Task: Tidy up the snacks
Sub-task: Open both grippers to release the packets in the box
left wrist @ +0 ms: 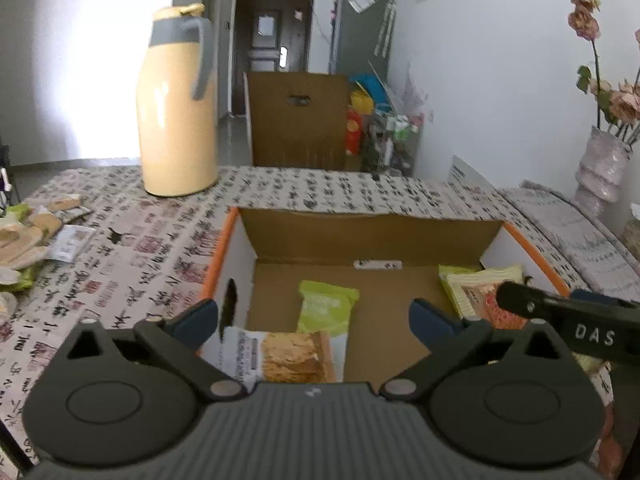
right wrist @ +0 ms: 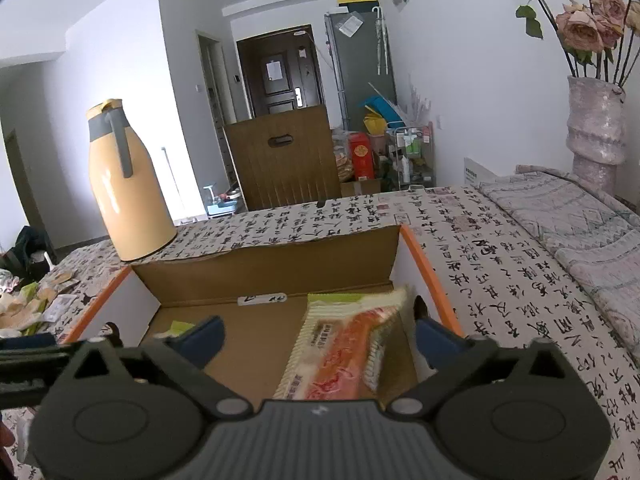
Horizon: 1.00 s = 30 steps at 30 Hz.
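An open cardboard box [left wrist: 218, 248] with an orange rim stands on the table in front of both grippers. Inside it, in the left wrist view, lie a green packet [left wrist: 326, 306], a white packet showing brown crackers [left wrist: 288, 356] and a yellow-and-red packet [left wrist: 480, 292] at the right. My left gripper [left wrist: 314, 320] is open above the cracker packet, its pads clear of it. My right gripper [right wrist: 320, 338] is open over the box [right wrist: 428, 268], and the blurred yellow-and-red packet [right wrist: 344, 344] lies between its fingers without touching the pads. The green packet [right wrist: 182, 326] peeks out behind its left finger.
A pile of loose snack packets [left wrist: 24, 240] lies at the table's left edge [right wrist: 32, 300]. A tall yellow thermos jug [left wrist: 176, 112] stands behind the box to the left. A vase of dried roses [right wrist: 596, 128] and a folded cloth [right wrist: 560, 208] are at the right.
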Motion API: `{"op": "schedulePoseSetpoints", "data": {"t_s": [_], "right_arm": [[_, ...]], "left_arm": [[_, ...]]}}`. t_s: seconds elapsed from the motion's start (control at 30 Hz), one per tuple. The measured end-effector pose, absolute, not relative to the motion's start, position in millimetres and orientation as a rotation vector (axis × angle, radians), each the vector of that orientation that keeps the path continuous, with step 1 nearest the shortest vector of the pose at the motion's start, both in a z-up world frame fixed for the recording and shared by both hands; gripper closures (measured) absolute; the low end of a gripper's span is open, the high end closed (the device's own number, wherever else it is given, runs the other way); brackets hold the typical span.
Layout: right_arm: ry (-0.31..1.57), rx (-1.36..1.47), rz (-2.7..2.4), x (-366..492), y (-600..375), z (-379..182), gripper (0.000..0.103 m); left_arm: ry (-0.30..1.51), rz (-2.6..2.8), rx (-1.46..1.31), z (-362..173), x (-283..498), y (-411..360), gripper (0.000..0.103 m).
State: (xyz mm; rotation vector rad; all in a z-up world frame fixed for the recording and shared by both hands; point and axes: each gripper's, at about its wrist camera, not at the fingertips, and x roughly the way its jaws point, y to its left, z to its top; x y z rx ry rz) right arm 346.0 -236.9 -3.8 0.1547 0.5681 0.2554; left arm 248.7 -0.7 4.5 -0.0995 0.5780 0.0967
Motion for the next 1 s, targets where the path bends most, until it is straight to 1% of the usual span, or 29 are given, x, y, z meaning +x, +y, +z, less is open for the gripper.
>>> {"op": "schedulePoseSetpoints", "data": {"t_s": [0.6, 1.0], "right_arm": [[0.565, 0.141, 0.268, 342, -234, 2, 0.000], [0.485, 0.091, 0.276, 322, -235, 35, 0.000]], "left_arm": [[0.570, 0.104, -0.124, 11, 243, 2, 0.000], [0.517, 0.133, -0.117, 39, 225, 1, 0.000]]}}
